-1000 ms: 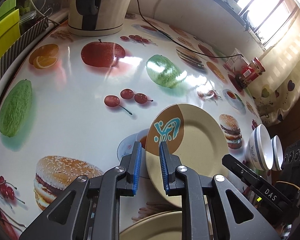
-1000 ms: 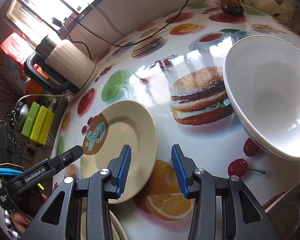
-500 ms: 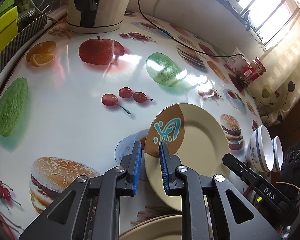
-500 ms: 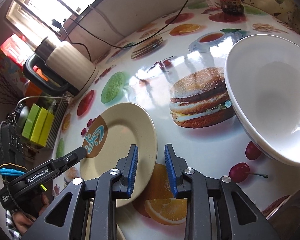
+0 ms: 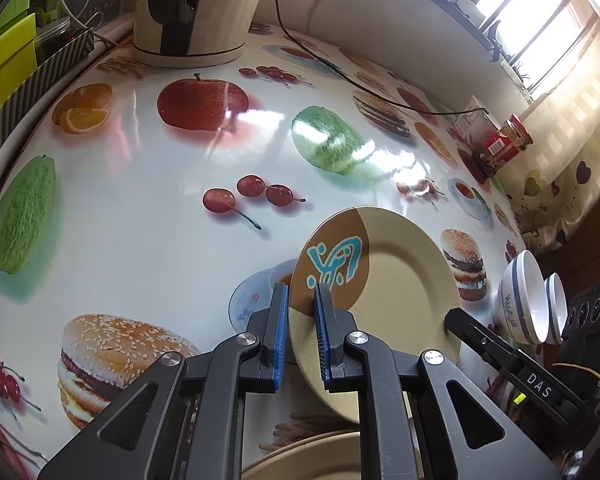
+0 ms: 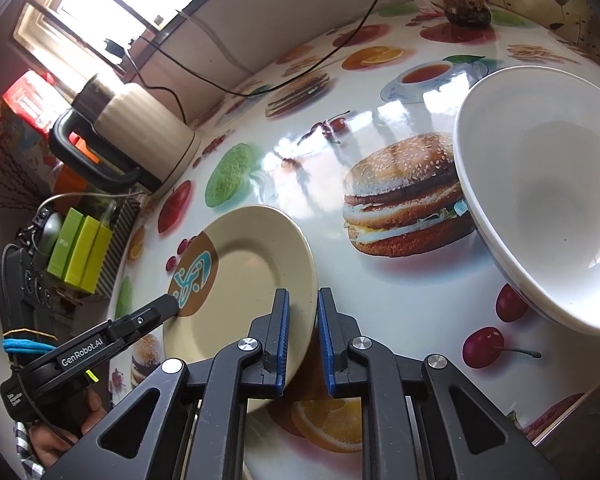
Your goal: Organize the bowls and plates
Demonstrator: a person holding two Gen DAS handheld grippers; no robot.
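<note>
A beige plate (image 5: 400, 272) with a brown patch and a blue mark sits tilted over the printed tablecloth (image 5: 140, 220). My left gripper (image 5: 300, 292) straddles its brown-patch rim, jaws closing, pads pressing on the rim. My right gripper (image 6: 303, 296) grips the opposite rim of the same plate (image 6: 244, 264), its jaws also closing on it. Each gripper shows in the other's view: the left gripper (image 6: 152, 312) and the right gripper (image 5: 460, 320). White bowls (image 6: 540, 200) sit nested to the right, seen too as two bowls (image 5: 520, 296) at the table edge.
A second beige plate (image 5: 308, 456) lies under my left gripper near the front edge. A cream kettle (image 5: 196, 8) stands at the back with a black cable (image 5: 380, 92) along the wall. A red-lidded jar (image 5: 508, 144) stands near the window. Green boxes (image 5: 4, 60) sit off the left edge.
My right gripper's jaws have come together from wide apart onto the plate's rim. The left jaws have narrowed slightly on the other rim. Neither hand has shifted.
</note>
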